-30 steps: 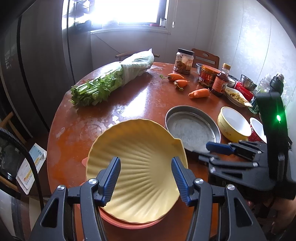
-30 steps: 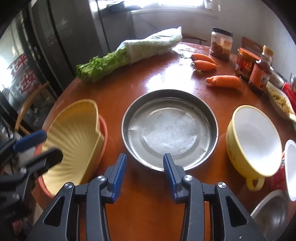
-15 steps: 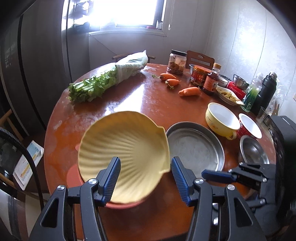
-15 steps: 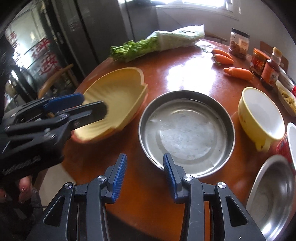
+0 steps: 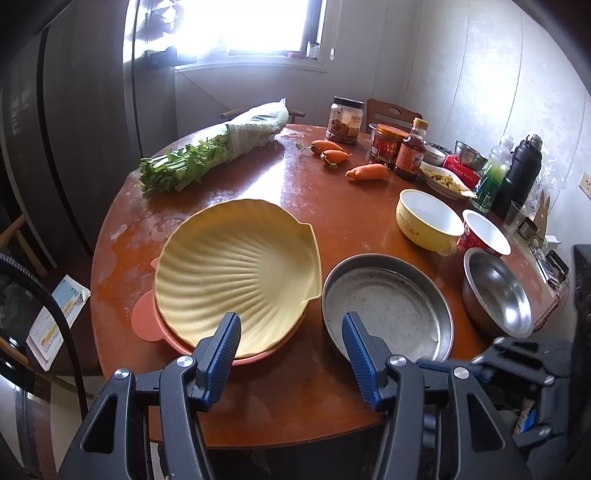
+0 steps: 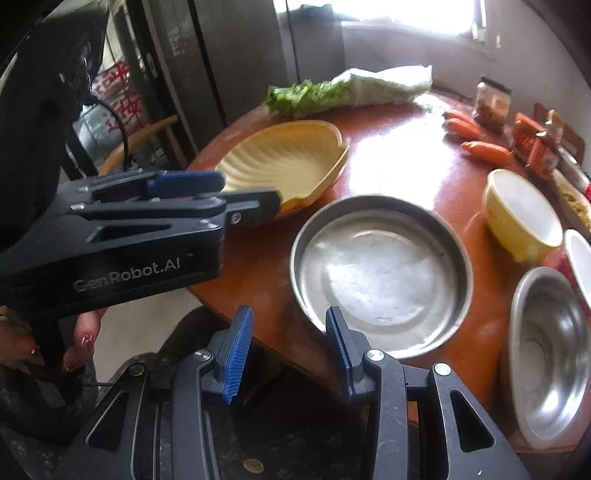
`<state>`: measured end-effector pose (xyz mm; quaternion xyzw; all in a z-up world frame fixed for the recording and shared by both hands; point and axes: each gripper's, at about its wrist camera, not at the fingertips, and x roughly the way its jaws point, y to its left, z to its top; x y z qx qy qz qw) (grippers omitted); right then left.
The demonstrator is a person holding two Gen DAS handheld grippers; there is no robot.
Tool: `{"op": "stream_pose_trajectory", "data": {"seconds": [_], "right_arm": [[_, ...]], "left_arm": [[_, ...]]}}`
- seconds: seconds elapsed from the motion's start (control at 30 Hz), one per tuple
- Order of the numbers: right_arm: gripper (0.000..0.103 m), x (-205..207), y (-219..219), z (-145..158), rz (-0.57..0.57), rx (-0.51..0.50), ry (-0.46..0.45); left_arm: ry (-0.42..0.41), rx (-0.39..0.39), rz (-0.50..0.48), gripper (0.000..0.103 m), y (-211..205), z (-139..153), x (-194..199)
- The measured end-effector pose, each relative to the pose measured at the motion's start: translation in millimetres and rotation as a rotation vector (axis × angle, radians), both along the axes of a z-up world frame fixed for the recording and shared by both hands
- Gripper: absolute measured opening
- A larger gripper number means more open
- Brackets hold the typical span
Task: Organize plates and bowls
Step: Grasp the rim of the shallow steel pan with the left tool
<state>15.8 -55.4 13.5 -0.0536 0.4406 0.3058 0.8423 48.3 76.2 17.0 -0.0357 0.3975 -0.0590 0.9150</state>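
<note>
1. A second ago the left gripper (image 5: 290,354) had its blue pads on both sides of the yellow shell-shaped plate (image 5: 236,280). Now it has backed away, and the plate lies just past its tips.
2. The left gripper is open and holds nothing.
3. The right gripper (image 6: 288,350) was over the round silver metal pan (image 6: 380,273) before. Now it sits back by the table edge, with the pan just ahead of its right finger.
4. The right gripper is open too, with nothing between its pads.
5. The shell plate lies flat inside a round orange plate (image 5: 147,321), hollow side up. Seen from the left gripper, its ribs fan out to the left and far side, and its pointed corner (image 5: 304,229) faces far right.
6. The pan sits just right of the shell plate, close to the left gripper's right finger.
7. A silver metal bowl (image 5: 498,291), a yellow bowl with a white inside (image 5: 428,225) and a red cup (image 5: 484,236) sit farther right.
8. All of it rests on a round, shiny, red-brown wooden table (image 5: 258,177).
9. Far across are a bag of leafy greens (image 5: 214,155), orange carrots (image 5: 367,171) and jars (image 5: 345,120).
10. A bright window (image 5: 266,26) shines behind the table.
</note>
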Motion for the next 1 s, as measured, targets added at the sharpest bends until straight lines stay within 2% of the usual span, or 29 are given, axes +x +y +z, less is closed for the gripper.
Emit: {"op": "stream_pose_trajectory", "data": {"seconds": [0.03, 0.1, 0.3, 0.53, 0.7, 0.8, 0.93, 1.0], "right_arm": [[0.043, 0, -6, 3, -0.022, 0.016, -0.012], [0.056, 0, -23, 9, -0.101, 0.046, -0.037], [0.057, 0, -58, -3, -0.288, 0.125, 0.005], [0.057, 3, -59, -12, -0.332, 0.103, 0.004], [0.057, 15, -61, -19, -0.389, 0.165, 0.016], [0.057, 22, -61, -22, -0.413, 0.159, 0.013], [0.053, 32, -56, -23, -0.407, 0.132, -0.014], [0.046, 37, -54, -24, -0.397, 0.113, -0.022]], "left_arm": [[-0.001, -0.001, 0.002, 0.057, 0, 0, -1], [-0.003, -0.002, 0.002, 0.057, 0, 0, -3], [0.022, -0.001, -0.042, 0.057, -18, -8, -6], [0.069, -0.002, -0.056, 0.057, -30, -22, -2], [0.074, 0.01, -0.024, 0.057, -33, -29, 3], [0.091, 0.007, -0.023, 0.057, -34, -34, 6], [0.098, 0.019, -0.009, 0.057, -35, -37, 12], [0.105, 0.014, -0.005, 0.057, -34, -39, 14]]}}
